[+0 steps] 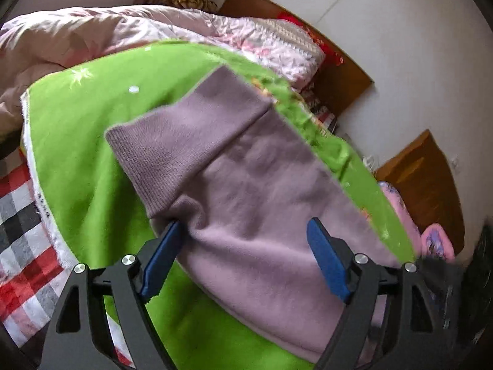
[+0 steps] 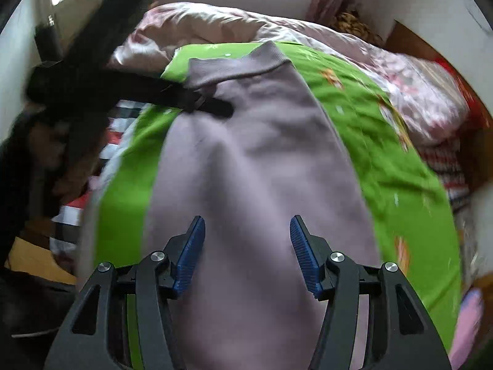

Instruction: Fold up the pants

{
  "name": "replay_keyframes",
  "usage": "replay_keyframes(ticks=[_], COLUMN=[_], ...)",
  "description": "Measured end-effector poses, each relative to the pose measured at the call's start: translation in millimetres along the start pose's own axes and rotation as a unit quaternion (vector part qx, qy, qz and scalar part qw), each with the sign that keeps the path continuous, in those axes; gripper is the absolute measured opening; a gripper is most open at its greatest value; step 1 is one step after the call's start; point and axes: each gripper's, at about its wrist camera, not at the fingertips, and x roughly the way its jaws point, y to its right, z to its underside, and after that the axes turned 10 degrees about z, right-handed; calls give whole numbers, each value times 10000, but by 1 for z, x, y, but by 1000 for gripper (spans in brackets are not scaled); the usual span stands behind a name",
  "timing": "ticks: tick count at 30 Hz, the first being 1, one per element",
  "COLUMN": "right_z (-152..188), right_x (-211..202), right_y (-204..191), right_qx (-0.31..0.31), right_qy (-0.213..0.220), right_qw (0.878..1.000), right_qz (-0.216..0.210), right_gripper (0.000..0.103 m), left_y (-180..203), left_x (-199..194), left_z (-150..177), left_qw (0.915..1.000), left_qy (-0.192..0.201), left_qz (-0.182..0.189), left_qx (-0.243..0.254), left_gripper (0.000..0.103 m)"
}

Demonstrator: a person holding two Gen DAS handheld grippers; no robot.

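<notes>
Both hand-held grippers, left (image 1: pixel 246 240) and right (image 2: pixel 246 240), hover with jaws apart, gripping nothing, over the mauve pants (image 1: pixel 246 185) lying folded on the green blanket (image 1: pixel 77 154). Likely between folds; next calls for pinching an edge.

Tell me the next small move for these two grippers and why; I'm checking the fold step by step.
Probably lift both clear. The left gripper and right gripper stand open over the mauve pants, which already lie doubled over, the ribbed cuff on top, on the green blanket.
</notes>
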Motion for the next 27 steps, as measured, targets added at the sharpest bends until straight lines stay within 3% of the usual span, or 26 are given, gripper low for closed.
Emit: replay_keyframes(ticks=[3,5,8,10,12,16,21,23,25,27], right_z=[41,67,103,120,132,135,124,123,124,125], right_x=[-35,-46,-64,-72,-73,-68,-64,-58,-53,-57], right_y=[10,11,1,5,10,3,-14,-15,-10,-4], right_qx=[748,1027,1097,1242,1424,1272,723,687,758,943], right_qy=[115,58,49,125,111,127,287,255,237,320], right_qw=[9969,9937,9936,9920,9897,9918,9969,9973,9968,9950], right_qz=[-194,-451,-257,-157,-79,-11,78,108,12,-60], right_gripper=[57,57,52,41,39,39,38,28,6,4], left_y=[21,37,62,74,81,70,59,57,56,59], left_x=[-19,-19,-14,-13,-15,-16,-36,-40,-45,-48], left_z=[1,9,32,49,60,76,81,81,81,81], left_qw=[9995,9990,9977,9966,9961,9975,9990,9991,9992,9992], left_qy=[212,122,-229,-337,-394,-503,-371,-359,-341,-339], left_qz=[157,228,194,242,329,274,223,180,185,193], left_qx=[159,360,600,710,716,403,143,122,81,108], left_gripper=[87,90,90,90,90,90,90,90,90,90])
